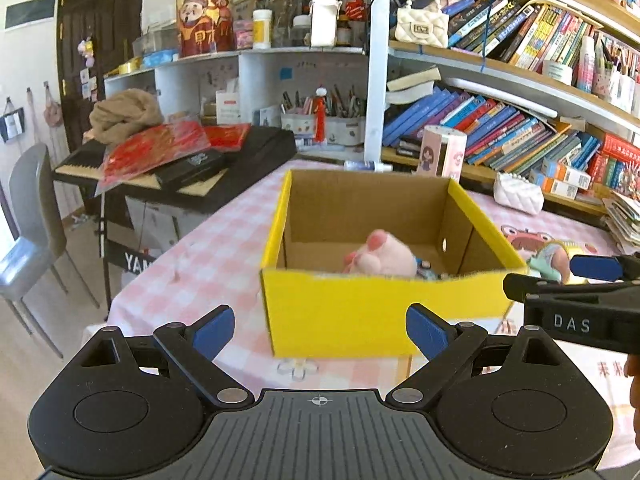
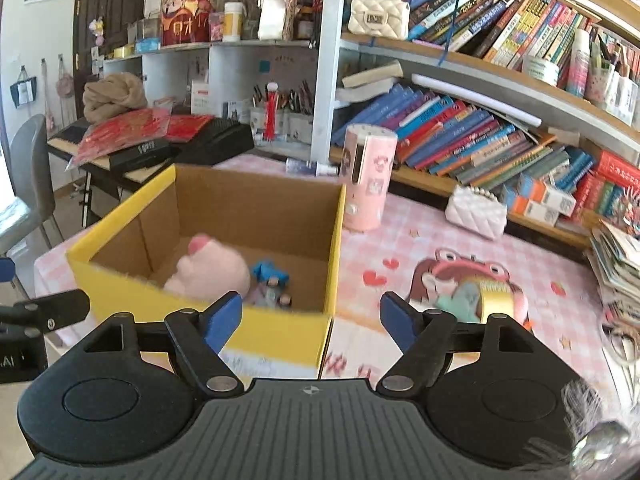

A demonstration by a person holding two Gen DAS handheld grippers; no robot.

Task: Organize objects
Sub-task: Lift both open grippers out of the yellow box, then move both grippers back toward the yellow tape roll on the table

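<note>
1. Sitting on the pink checked tablecloth (image 1: 208, 256) is a yellow cardboard box (image 1: 360, 312) with its top open; it stands near the table's front edge, straight ahead of both grippers.
2. Inside the box lies a pink plush toy (image 2: 212, 268) against the near wall; just beside it, toward the box's right wall, is a small blue-haired figure (image 2: 270, 276); whether the two touch cannot be told.
3. To the right of the box, on the cartoon print of the cloth, stands a roll of gold tape (image 2: 496, 300); a pale green and pink soft item lies just beside it, partly blurred.
4. Behind the box stands a pink cylindrical container (image 2: 368, 178), upright; a white quilted purse (image 2: 476, 214) rests further right, near the lower shelf of the bookshelf (image 2: 500, 136).
5. The left gripper (image 1: 320, 330) has its blue pads spread wide with nothing between them; it hovers short of the box's front wall.
6. The right gripper (image 2: 312, 320) is released too, its jaws apart and empty, aimed at the box's near right corner; in the left wrist view it enters from the right edge.
7. Off the table's left side stands a keyboard (image 1: 176, 168) piled with red packets, and a grey chair (image 1: 32, 232) beyond it.
</note>
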